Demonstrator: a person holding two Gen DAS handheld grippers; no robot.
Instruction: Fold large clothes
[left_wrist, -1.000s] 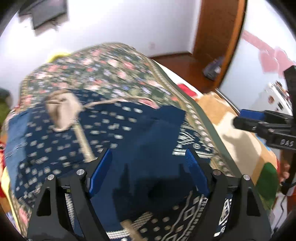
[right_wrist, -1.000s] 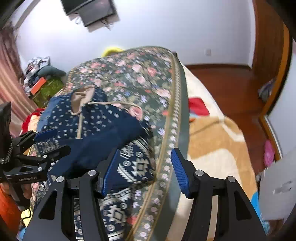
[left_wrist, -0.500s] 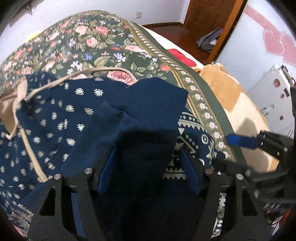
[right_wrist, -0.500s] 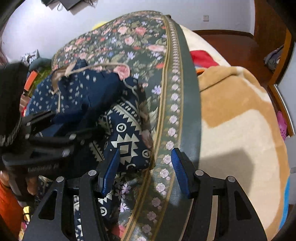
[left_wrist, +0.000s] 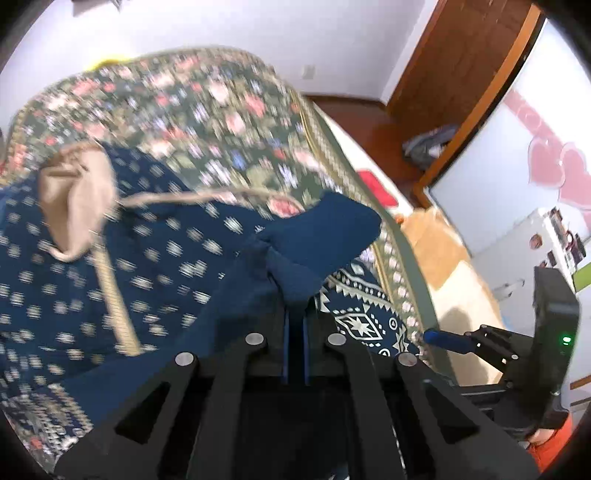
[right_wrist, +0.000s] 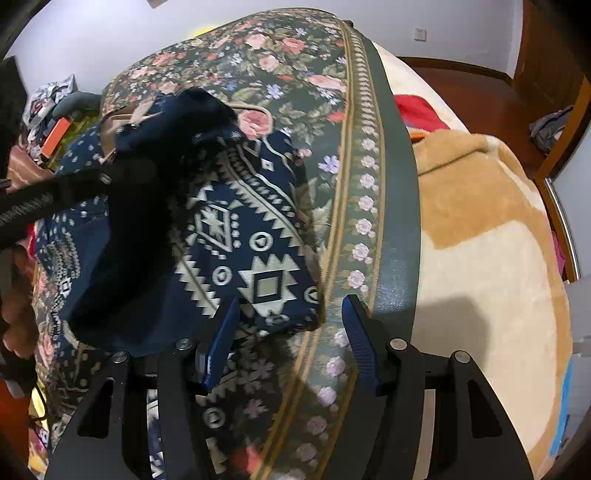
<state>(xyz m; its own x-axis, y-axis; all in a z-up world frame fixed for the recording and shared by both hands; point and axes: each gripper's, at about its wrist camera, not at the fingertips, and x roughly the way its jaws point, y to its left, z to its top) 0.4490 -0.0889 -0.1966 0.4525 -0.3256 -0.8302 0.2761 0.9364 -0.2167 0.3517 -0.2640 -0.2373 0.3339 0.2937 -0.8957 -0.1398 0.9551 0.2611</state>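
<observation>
Two grippers over quilt (right_wrist: 399, 184). Left gripper (left_wrist: 294, 328) just clamped onto sleeve (left_wrist: 314, 240); ready to fold. Right gripper (right_wrist: 288, 332) agape, empty, beside garment (right_wrist: 236, 236) corner.

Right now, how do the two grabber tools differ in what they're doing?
The left gripper has just closed, its jaws pinching the plain navy sleeve; the right gripper stands open and holds nothing. The left one has fabric bunched between its pads; the right one hangs over the patterned hem and the floral bedspread. Both have blue pads on black fingers and point down at the bed.
</observation>
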